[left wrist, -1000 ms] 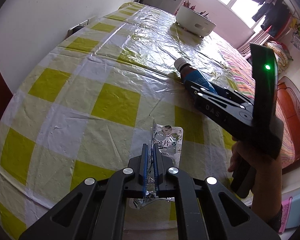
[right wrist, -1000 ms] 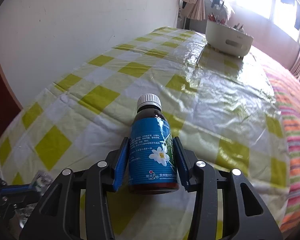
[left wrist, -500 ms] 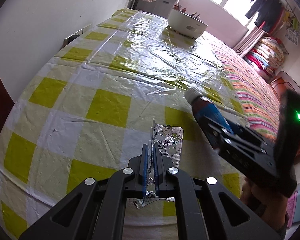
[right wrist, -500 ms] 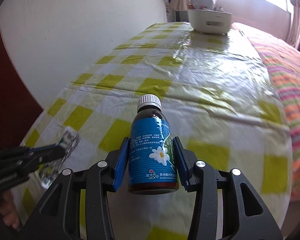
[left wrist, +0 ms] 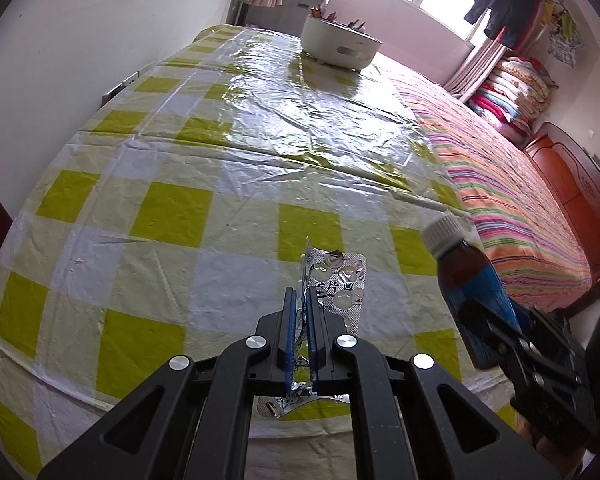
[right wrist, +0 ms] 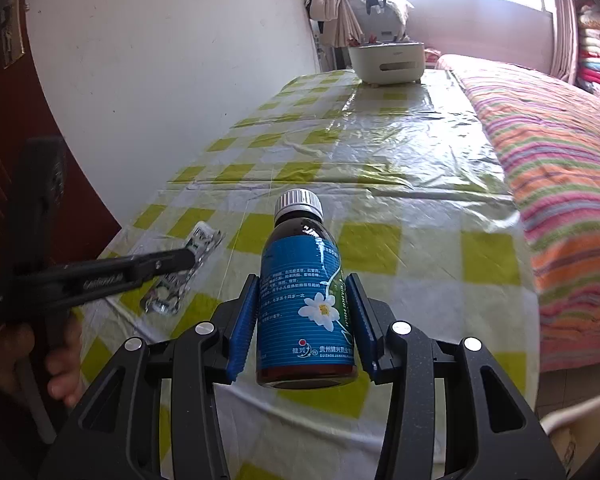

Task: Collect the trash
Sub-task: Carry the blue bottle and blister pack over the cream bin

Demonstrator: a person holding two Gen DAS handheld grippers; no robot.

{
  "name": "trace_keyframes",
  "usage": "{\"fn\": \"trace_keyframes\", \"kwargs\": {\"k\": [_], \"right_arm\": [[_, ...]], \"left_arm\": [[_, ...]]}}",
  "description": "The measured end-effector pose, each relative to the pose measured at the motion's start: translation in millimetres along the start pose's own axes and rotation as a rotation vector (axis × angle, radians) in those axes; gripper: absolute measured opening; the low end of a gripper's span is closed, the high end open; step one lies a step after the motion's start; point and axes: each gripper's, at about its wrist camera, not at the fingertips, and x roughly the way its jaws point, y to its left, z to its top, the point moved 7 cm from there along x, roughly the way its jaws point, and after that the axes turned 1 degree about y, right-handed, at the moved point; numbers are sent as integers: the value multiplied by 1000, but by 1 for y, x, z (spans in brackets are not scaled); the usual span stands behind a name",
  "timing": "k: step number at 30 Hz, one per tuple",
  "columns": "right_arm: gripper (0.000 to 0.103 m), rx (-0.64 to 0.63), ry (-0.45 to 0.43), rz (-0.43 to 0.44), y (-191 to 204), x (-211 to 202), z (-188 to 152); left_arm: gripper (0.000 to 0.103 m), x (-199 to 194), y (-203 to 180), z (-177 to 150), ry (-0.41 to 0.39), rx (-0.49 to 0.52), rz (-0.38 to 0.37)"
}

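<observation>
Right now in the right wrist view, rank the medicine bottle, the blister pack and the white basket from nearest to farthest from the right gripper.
1. Medicine bottle: clamped between the right gripper pads.
2. Blister pack: to the left, pinched by the left gripper above the checked tablecloth.
3. White basket: at the far end of the table, near the window.

Two grippers are seen: a left gripper and a right gripper. One blister pack is counted, near, and one bottle with one cap. One white tub is seen at the far end of one checked cloth. One striped bed is counted at the right.
</observation>
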Motion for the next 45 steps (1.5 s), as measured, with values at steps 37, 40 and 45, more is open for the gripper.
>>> {"fn": "trace_keyframes", "kwargs": {"k": [37, 40, 45], "right_arm": [[43, 326, -337, -101, -86, -167, -86], [42, 350, -348, -106, -96, -168, -89], [42, 358, -378, -121, -101, -182, -91]], "left_arm": [[5, 3, -170, -38, -37, 247, -219], [5, 3, -184, -44, -33, 273, -237], [5, 5, -205, -55, -25, 316, -261]]}}
